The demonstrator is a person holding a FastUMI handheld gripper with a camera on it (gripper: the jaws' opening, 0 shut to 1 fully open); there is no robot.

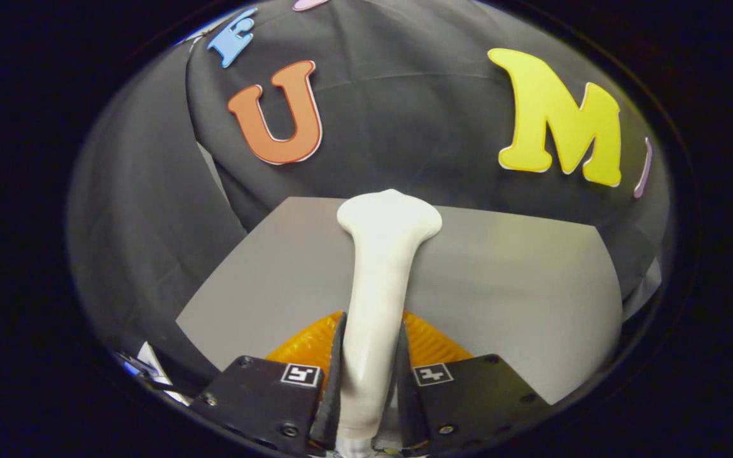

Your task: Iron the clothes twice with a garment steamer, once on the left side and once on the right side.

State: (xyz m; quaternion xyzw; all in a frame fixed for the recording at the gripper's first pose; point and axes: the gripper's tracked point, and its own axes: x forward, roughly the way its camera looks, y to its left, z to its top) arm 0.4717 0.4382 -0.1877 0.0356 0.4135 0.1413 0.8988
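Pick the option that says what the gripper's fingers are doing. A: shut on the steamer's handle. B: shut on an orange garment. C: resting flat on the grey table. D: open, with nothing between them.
A: both fingers press on the white steamer handle from either side, so the gripper is shut on it, with the steamer head pointing ahead over the grey table.

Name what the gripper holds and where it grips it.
The gripper is shut on the white garment steamer, both fingers pressing its slim handle; the wide head points ahead.
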